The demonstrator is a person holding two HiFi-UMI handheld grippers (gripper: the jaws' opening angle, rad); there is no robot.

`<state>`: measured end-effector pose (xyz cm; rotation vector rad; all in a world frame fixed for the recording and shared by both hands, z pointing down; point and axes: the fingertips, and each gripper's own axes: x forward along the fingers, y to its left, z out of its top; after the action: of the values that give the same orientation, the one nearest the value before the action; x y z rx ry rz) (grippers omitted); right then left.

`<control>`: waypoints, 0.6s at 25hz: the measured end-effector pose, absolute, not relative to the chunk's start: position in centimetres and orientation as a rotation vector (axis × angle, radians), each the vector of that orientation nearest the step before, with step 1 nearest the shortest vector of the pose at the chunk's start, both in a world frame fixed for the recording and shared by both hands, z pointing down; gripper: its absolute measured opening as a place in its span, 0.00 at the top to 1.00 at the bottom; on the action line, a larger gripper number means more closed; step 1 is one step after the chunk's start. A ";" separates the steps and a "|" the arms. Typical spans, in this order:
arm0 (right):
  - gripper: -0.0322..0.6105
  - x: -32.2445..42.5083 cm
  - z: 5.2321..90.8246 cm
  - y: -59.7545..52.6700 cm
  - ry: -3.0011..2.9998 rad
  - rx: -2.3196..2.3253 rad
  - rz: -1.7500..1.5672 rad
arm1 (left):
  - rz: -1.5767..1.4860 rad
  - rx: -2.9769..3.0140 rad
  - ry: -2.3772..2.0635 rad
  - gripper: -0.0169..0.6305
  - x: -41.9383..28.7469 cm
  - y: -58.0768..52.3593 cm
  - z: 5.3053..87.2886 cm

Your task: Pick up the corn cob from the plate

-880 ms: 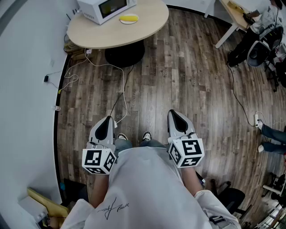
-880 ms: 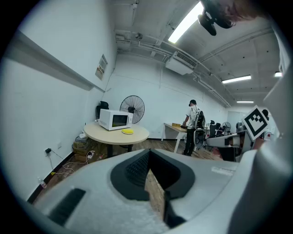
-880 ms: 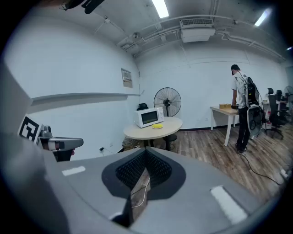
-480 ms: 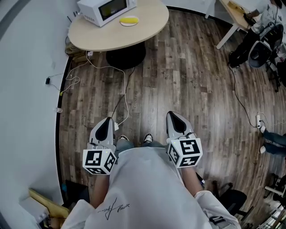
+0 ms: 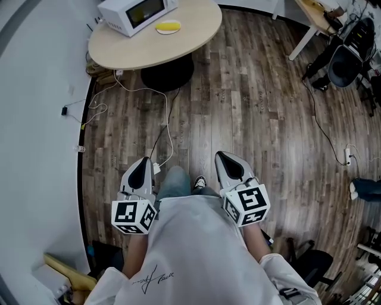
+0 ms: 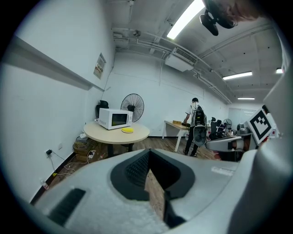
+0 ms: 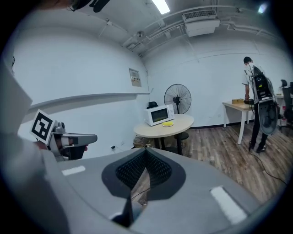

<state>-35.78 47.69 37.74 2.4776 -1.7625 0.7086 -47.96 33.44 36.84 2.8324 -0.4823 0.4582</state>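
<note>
One yellow corn cob [image 5: 168, 25] lies on one small white plate [image 5: 159, 28]. The plate sits on the single round beige worktop [image 5: 149, 52], beside one white microwave oven [image 5: 137, 12]. Well apart from it, by the person's legs, are two claws. The left claw [image 5: 141, 162] and the right claw [image 5: 221, 156] are both closed tight and hold nothing. Dark wood-plank floor [image 5: 250, 107] and trailing white cables [image 5: 169, 140] lie between. One black pedestal fan [image 6: 132, 106] stands behind the worktop.

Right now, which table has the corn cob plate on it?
The round table with the white microwave; the corn cob lies beside that microwave, not on the rectangular desk.
</note>
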 end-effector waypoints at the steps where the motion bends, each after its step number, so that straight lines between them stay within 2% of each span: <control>1: 0.94 -36.0 37.8 47.5 -1.792 2.465 0.732 | 0.462 2.830 -0.478 0.99 -47.8 33.4 37.0; 8: 0.94 -34.9 38.3 46.8 -1.830 2.420 0.827 | 0.477 2.805 -0.440 0.99 -45.1 32.3 38.1; 15: 0.93 -31.1 39.0 44.5 -1.761 2.319 0.751 | 0.471 2.786 -0.388 0.99 -40.5 30.3 38.6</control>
<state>-31.06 44.51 38.96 2.3190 -1.7611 0.7514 -40.48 30.34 38.64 2.7864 -0.3876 0.4709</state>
